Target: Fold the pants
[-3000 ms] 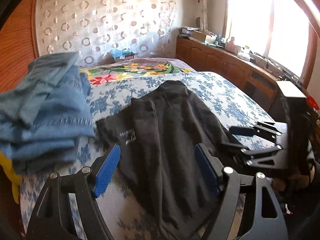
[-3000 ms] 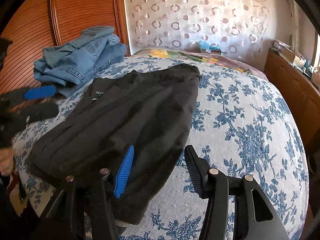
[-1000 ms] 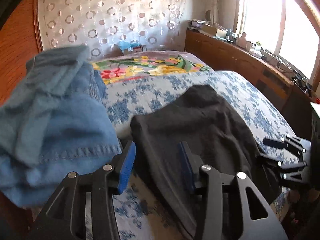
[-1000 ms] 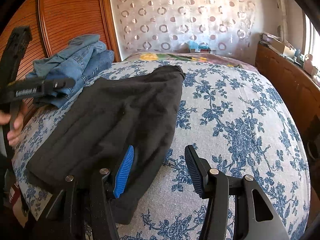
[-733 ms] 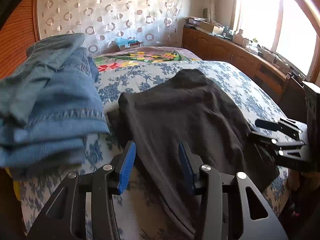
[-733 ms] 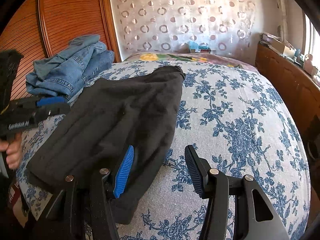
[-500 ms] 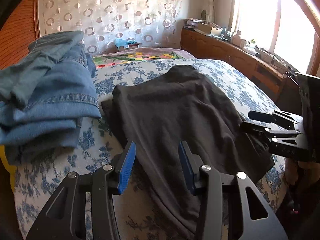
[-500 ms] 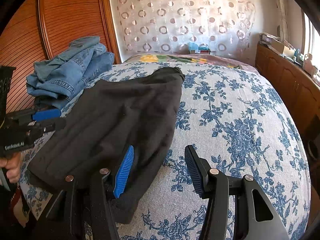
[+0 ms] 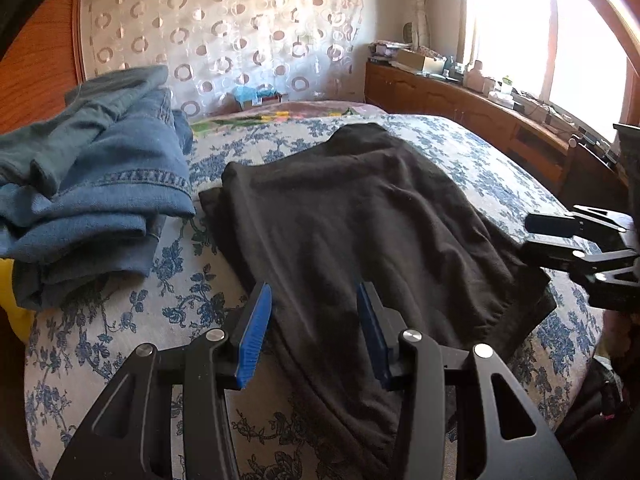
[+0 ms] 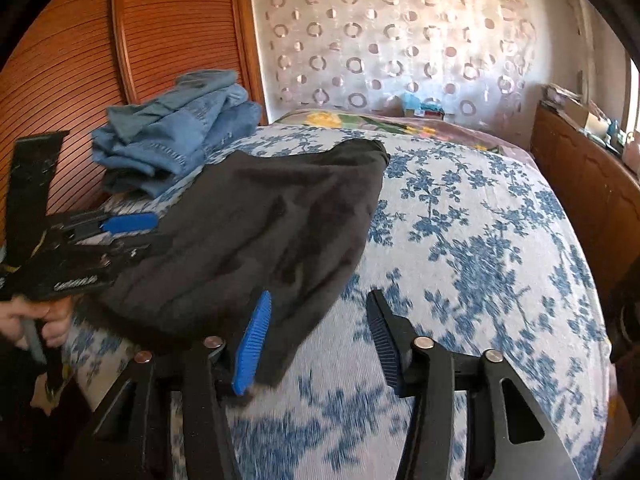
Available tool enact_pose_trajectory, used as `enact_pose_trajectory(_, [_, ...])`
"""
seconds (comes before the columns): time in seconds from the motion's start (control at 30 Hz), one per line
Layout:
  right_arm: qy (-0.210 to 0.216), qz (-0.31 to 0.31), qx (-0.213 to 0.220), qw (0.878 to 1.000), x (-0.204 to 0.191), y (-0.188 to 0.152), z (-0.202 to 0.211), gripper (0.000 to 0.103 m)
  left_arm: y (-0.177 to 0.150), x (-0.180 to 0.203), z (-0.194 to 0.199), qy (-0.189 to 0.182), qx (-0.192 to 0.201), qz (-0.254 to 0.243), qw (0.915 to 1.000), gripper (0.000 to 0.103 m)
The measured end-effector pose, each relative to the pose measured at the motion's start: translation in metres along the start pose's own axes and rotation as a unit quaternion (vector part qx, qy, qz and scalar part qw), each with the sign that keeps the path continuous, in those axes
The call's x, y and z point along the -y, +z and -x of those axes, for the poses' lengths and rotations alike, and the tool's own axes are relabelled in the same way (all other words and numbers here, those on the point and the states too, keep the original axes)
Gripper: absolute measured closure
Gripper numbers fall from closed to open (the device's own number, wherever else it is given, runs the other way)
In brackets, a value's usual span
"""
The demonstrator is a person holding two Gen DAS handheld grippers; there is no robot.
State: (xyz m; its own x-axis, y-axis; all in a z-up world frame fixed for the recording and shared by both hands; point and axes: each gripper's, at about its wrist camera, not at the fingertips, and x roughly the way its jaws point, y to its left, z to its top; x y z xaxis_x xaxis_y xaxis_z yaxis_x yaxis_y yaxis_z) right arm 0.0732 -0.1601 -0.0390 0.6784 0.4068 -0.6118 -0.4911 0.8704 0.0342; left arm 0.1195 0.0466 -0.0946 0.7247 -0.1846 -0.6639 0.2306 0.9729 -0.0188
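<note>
Black pants point(image 9: 360, 216) lie spread flat on the flowered bed cover point(image 9: 120, 320). My left gripper point(image 9: 314, 320) hovers over their near edge with its jaws apart; dark cloth lies below and between the blue pads, and nothing is pinched. It also shows at the left of the right wrist view as the left gripper point(image 10: 108, 236), held by a hand point(image 10: 28, 320). My right gripper point(image 10: 318, 332) is at the pants' point(image 10: 272, 240) near corner. Its jaws are closing, with the cloth's edge beside the left pad and nothing pressed. The right gripper point(image 9: 568, 240) appears at the pants' right edge.
A pile of blue jeans point(image 9: 92, 184) sits at the bed's left side, close to the pants; the same jeans point(image 10: 176, 136) lie against a wooden wardrobe point(image 10: 80, 60). A wooden cabinet point(image 9: 460, 100) with clutter runs under the window. A patterned blanket point(image 10: 360, 120) lies at the bed's far end.
My left gripper swung away from the jeans pile and came down over the pants' near edge. My right gripper shifted slightly and its jaws narrowed a little.
</note>
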Motion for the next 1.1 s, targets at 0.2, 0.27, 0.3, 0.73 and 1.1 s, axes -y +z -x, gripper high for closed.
enact_pose_trajectory(0.2, [0.001,0.008,-0.007,1.000,0.000,-0.015,0.019,0.059,-0.004,0.002,0.006,0.006,0.016,-0.003,0.9999,0.057])
enact_pose_trajectory(0.27, [0.003,0.011,-0.014,1.000,-0.001,-0.019,0.020,0.061,-0.005,0.002,0.009,0.008,0.022,-0.002,0.9997,0.057])
enact_pose_trajectory(0.3, [0.005,0.013,-0.016,1.000,-0.003,-0.021,0.020,0.061,-0.006,0.001,0.009,0.010,0.025,-0.002,0.9996,0.057])
enact_pose_trajectory(0.73, [0.018,0.033,-0.021,0.999,-0.023,-0.018,0.010,0.082,-0.005,0.000,0.010,0.016,0.031,0.006,0.9994,0.057])
enact_pose_trajectory(1.1, [0.039,0.008,-0.004,0.999,-0.013,-0.034,0.041,0.101,-0.006,-0.004,0.012,0.009,0.036,0.014,0.9992,0.057])
